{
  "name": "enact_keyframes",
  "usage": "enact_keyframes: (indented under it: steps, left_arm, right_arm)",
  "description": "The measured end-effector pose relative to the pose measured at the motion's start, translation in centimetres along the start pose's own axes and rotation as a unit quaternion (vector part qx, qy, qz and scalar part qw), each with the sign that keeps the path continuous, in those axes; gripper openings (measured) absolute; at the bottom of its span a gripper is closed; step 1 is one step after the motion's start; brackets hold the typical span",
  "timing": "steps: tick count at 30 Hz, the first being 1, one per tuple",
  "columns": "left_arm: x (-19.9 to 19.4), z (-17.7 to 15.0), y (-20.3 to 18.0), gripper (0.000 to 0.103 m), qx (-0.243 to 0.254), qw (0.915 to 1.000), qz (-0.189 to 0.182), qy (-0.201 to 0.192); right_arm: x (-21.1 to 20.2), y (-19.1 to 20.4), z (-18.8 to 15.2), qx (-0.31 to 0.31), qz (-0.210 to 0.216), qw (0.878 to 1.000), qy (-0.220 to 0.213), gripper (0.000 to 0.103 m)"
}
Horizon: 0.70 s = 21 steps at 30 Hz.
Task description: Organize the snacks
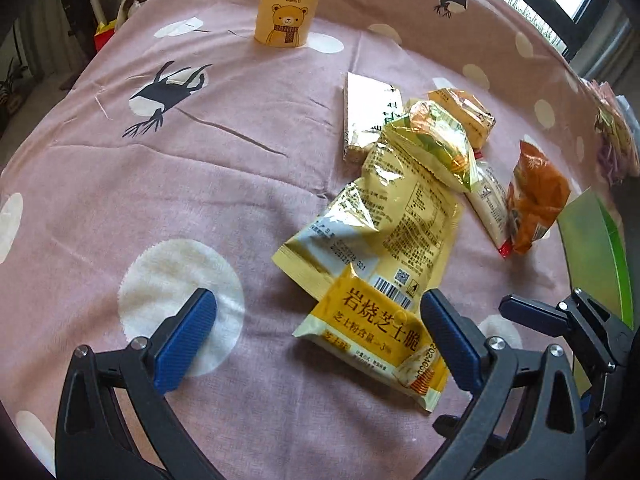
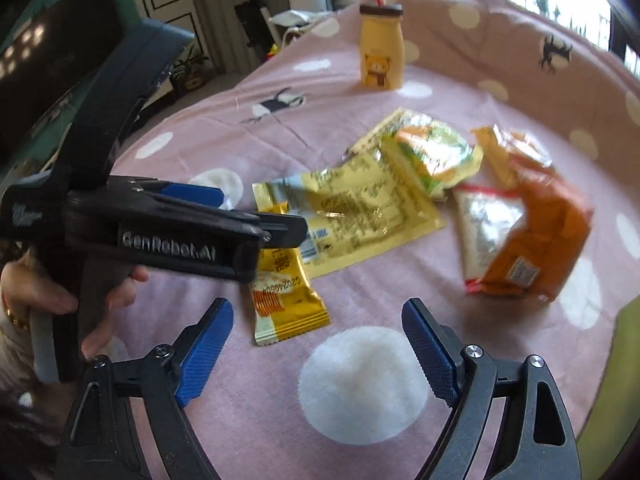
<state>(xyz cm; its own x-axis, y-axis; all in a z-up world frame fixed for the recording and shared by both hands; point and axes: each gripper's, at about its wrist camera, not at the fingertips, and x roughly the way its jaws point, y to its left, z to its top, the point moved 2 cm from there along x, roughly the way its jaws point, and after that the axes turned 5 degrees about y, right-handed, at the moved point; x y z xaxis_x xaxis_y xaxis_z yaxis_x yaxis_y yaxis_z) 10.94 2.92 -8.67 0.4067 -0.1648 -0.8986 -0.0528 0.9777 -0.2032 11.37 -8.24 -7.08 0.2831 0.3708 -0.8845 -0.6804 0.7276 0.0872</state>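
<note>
Both tools hang over the pink spotted cloth [image 1: 224, 200] with their jaws spread wide and nothing in them. The left gripper [image 1: 320, 336] has the small yellow cheese-crisp packet [image 1: 376, 340] lying loose between its blue pads, close against the right-hand pad but not pinched. The right gripper [image 2: 318, 354] hovers over bare cloth and a white dot; the same packet [image 2: 286, 300] sits just ahead of its left pad, partly under the left tool's body, which a hand [image 2: 96, 300] grips by the handle.

The two tools are close together, so I'd worry they knock each other if both reach for that one packet. The wrapper looks slick and puffy; a closing pad could shove it aside instead of catching it.

Just beyond lies the heap: a large yellow bag [image 1: 400, 216] face down, a green-and-orange pouch [image 1: 440, 148] resting on it, a pale bar [image 1: 368, 116] behind, and an orange bag [image 1: 536, 200] to the right over a white packet [image 1: 490, 204]. Lifting one could drag its neighbours.

Far off stands a yellow bear bottle [image 1: 285, 8], capped in the right view; contents not visible. A green edge [image 1: 592, 248] at the far right may be a tray, but I cannot tell, and nothing shows in it.
</note>
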Motion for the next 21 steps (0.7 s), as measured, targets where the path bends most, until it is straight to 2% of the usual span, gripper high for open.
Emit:
enact_keyframes:
  steps: [4, 7, 12, 13, 14, 15, 16, 18, 20, 21]
  left_arm:
    - [0.5, -0.2, -1.3, 0.103, 0.014, 0.9994, 0.030, 0.008]
    - [1.0, -0.3, -1.8, 0.103, 0.012, 0.9983, 0.057, 0.007]
    - [1.4, -0.6, -2.0, 0.102, 0.030, 0.9977, 0.061, 0.002]
    - [1.3, -0.6, -1.9, 0.102, 0.029, 0.9978, 0.059, 0.002]
    - [1.3, -0.5, -1.8, 0.102, 0.024, 0.9982, 0.054, 0.002]
    - [1.1, -0.3, -1.6, 0.101, 0.016, 0.9988, 0.046, 0.001]
    - [0.9, -0.2, -1.4, 0.099, 0.006, 0.9994, 0.035, -0.001]
    - [0.5, 0.1, -1.2, 0.089, -0.005, 0.9996, 0.026, -0.005]
    - [0.5, 0.3, -1.4, 0.066, 0.002, 0.9996, 0.029, -0.002]
    - [0.4, 0.2, -1.5, 0.062, 0.005, 0.9996, 0.026, -0.003]
  right_arm:
    - [0.9, 0.6, -0.1, -0.016, 0.021, 1.000, 0.014, 0.087]
    - [1.2, 1.6, 0.0, -0.036, 0.028, 0.999, 0.007, 0.087]
    - [2.4, 2.0, 0.2, -0.049, 0.019, 0.999, 0.009, 0.083]
    - [2.4, 2.1, 0.2, -0.053, 0.020, 0.998, 0.007, 0.073]
    - [2.5, 2.1, 0.3, -0.054, 0.014, 0.998, 0.005, 0.056]
    - [2.4, 2.0, 0.5, -0.053, 0.005, 0.999, 0.005, 0.049]
    - [2.3, 1.7, 0.6, -0.048, 0.009, 0.999, 0.006, 0.046]
    - [2.3, 1.6, 0.6, -0.048, 0.021, 0.999, 0.011, 0.044]
    - [2.3, 1.9, 0.6, -0.061, 0.013, 0.998, 0.013, 0.044]
    - [2.3, 2.0, 0.7, -0.060, 0.012, 0.998, 0.013, 0.044]
